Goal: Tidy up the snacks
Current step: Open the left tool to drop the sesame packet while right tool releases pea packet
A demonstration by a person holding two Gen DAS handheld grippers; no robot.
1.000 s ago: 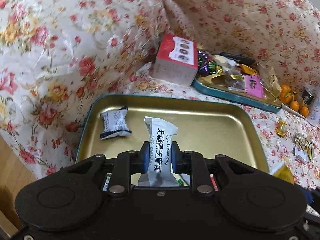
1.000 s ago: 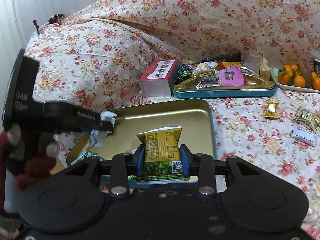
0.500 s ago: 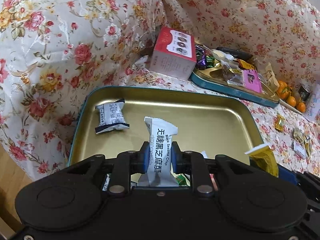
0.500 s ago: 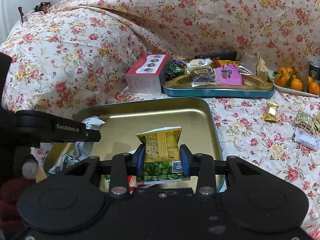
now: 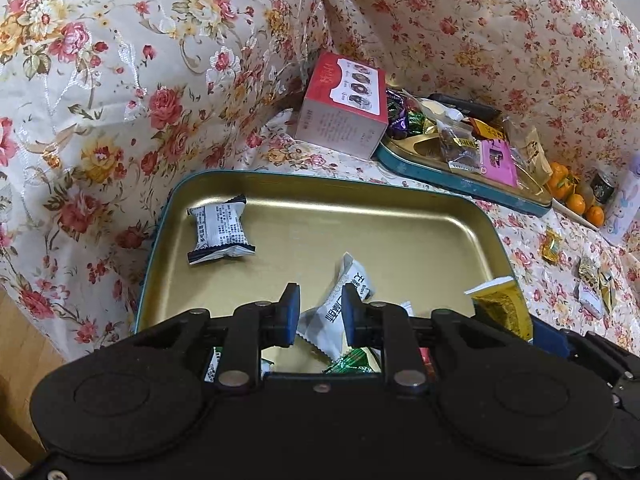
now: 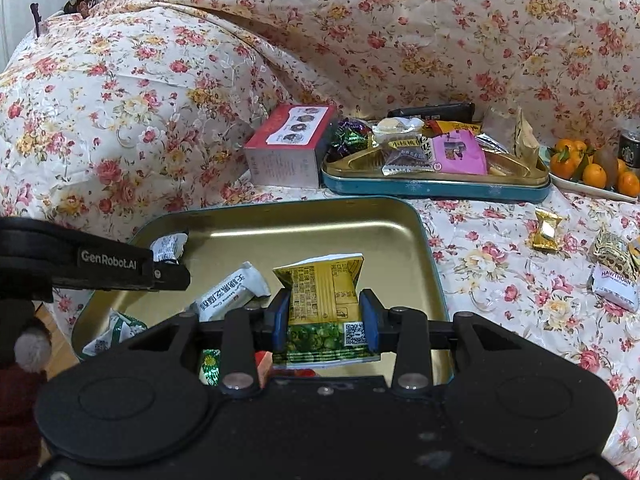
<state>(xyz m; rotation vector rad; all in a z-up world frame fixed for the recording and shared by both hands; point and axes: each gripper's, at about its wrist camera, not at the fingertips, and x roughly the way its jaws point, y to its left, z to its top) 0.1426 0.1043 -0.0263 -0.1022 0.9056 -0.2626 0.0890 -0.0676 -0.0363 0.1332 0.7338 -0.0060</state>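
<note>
A gold tray with a teal rim (image 5: 400,216) lies on the flowered cloth. Over its near edge my left gripper (image 5: 319,311) stands open. A white black-sesame crisp packet (image 5: 332,320) lies tilted on the tray floor between the fingers, free of the left pad. A small white sweet (image 5: 220,232) lies at the tray's far left. My right gripper (image 6: 324,320) is shut on a yellow and green snack packet (image 6: 322,296) held upright above the tray's near right part (image 6: 360,236). In the right wrist view the left gripper (image 6: 176,276) reaches in from the left above the sesame packet (image 6: 232,292).
Behind the tray stand a red box (image 5: 344,108) and a second teal tin (image 6: 432,190) piled with sweets. Tangerines (image 6: 592,168) sit on a plate at the far right. Loose sweets (image 6: 544,230) and a hawthorn packet (image 6: 614,280) lie on the cloth. Green wrappers (image 6: 112,332) rest at the tray's near edge.
My left gripper's jaws have parted and the sesame packet has tipped over onto the tray floor. The right gripper has come closer over the tray with its yellow packet.
</note>
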